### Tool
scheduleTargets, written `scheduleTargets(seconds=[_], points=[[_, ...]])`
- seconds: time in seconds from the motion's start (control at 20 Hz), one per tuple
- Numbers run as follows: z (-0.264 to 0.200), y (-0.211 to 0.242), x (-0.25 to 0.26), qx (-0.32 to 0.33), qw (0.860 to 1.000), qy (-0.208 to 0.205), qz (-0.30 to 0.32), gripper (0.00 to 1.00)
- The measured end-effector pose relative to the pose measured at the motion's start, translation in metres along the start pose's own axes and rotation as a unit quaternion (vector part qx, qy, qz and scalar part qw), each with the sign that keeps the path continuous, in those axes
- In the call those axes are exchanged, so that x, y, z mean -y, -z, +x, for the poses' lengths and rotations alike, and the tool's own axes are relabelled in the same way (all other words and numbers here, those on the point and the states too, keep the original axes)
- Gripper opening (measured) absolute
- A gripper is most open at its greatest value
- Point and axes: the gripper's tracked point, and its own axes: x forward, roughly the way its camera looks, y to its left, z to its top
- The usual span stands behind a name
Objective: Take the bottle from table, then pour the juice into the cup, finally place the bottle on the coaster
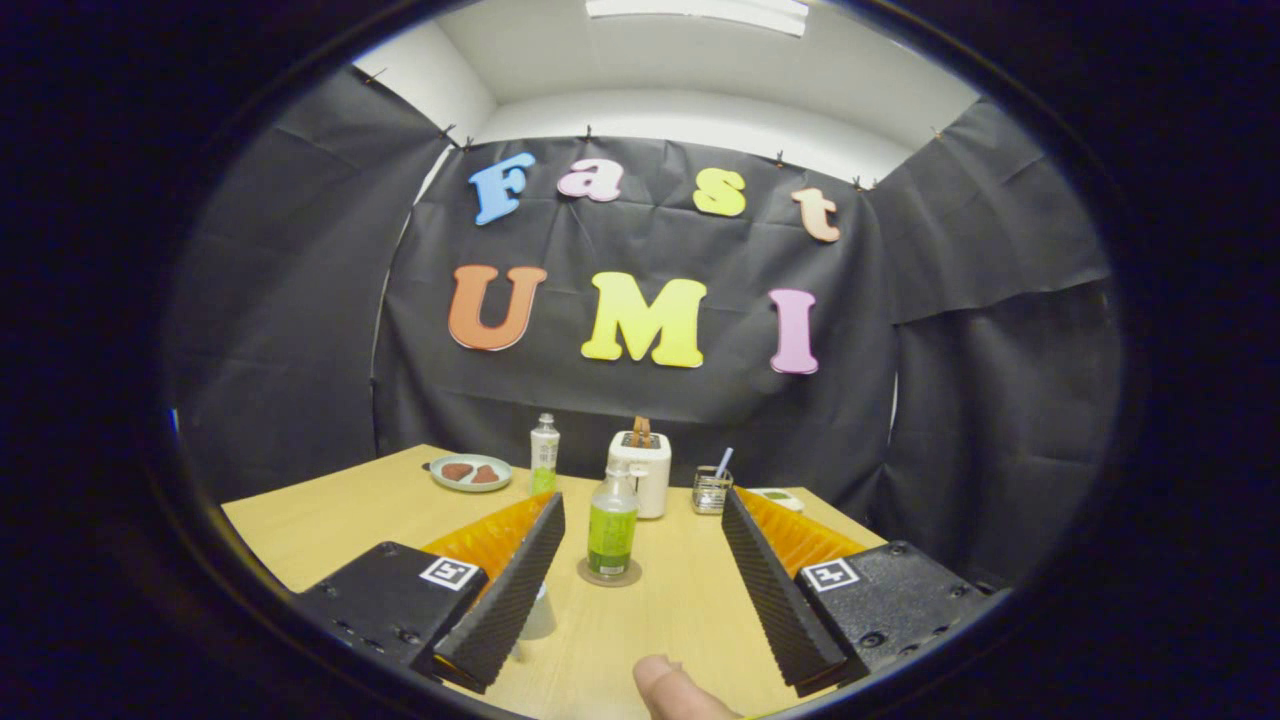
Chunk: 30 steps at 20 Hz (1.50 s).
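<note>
Bottle (612, 528) of green juice stands upright on a round coaster (609, 573) on the wooden table (330, 520), just ahead between the fingers. Tongs (640, 530) gape wide, holding nothing. Placement looks finished; backing straight away seems next.

The table (330, 520) looks like pale matt wood. The bottle (611, 525) is clear glossy plastic on a smooth round coaster (609, 577). The toaster (641, 470) has a satin shell (plastic, seemingly). Ribbed fingers (520, 590) of the wide-open gripper (640, 590) look matt.
</note>
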Motion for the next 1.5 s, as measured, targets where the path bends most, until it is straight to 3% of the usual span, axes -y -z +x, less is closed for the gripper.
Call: scheduleTargets(seconds=[0.3, 0.55, 1.5], points=[[-0.04, 0.001, 0.011, -0.019, 0.999, -0.007, 0.036, 1.0], [-0.06, -0.01, 0.002, 0.015, 1.0, -0.016, 0.012, 1.0], [-0.063, -0.006, -0.017, 0.017, 0.999, -0.034, 0.022, 1.0]])
